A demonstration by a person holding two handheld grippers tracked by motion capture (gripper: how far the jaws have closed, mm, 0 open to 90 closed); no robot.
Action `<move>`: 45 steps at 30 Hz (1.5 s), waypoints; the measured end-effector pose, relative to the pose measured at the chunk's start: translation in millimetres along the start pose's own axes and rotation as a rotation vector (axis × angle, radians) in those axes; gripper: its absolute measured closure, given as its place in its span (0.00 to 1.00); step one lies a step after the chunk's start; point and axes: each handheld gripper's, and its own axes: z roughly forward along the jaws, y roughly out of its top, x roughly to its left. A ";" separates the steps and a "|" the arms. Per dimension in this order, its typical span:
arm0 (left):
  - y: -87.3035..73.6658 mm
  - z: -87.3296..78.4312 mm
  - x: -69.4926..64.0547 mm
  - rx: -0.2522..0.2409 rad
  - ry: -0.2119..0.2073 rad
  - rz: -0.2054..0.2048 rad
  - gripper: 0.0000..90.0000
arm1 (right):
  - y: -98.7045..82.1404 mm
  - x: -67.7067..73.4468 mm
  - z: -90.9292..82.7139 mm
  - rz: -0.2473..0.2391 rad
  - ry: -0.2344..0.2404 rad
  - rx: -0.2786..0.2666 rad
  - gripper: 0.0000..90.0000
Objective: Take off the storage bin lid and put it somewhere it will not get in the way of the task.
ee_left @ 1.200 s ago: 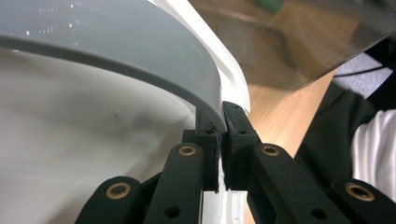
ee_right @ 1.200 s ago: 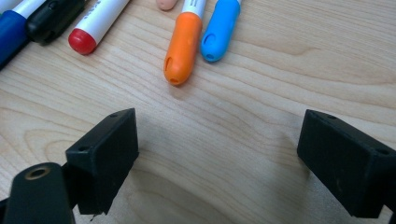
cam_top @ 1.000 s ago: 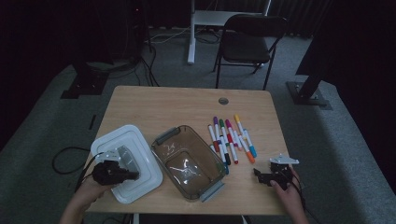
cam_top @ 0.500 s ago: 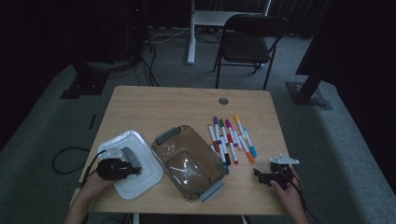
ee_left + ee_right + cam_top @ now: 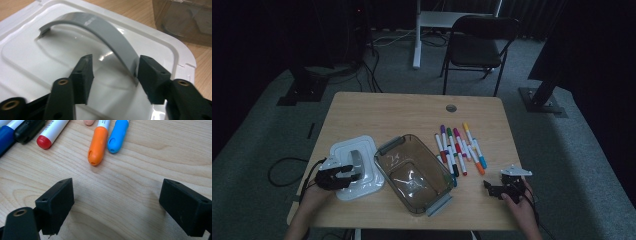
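- Your left gripper (image 5: 113, 75) has just been opening, releasing the lid (image 5: 32, 65)'s grey handle (image 5: 107, 32) between its jaws.
- Your right gripper (image 5: 116, 202) waits open; next, judge a marker (image 5: 98, 142) pickup.

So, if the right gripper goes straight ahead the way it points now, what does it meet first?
Probably the orange marker: its cap lies nearest ahead of the open right gripper, with the blue marker just beside it. Bare table lies between. Depth is hard to judge, so a slight drift could reach the blue one first.
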 end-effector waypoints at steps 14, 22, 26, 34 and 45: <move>-21.0 -35.2 7.8 0.027 0.154 -0.143 0.01 | 0.0 -0.1 0.0 -0.001 0.000 0.000 0.13; -34.9 -55.4 12.0 0.009 0.285 -0.250 0.01 | 0.0 -0.1 0.0 -0.001 0.000 0.000 0.14; -43.3 -57.3 16.0 0.019 0.359 -0.286 0.01 | 0.0 0.0 0.0 -0.001 0.000 0.000 0.14; -53.3 -55.3 22.9 0.061 0.431 -0.312 0.01 | 0.0 0.0 0.0 -0.001 0.000 0.000 0.14; -54.6 -49.0 22.3 0.097 0.440 -0.265 0.01 | 1.4 3.2 1.5 0.022 -0.023 0.000 0.13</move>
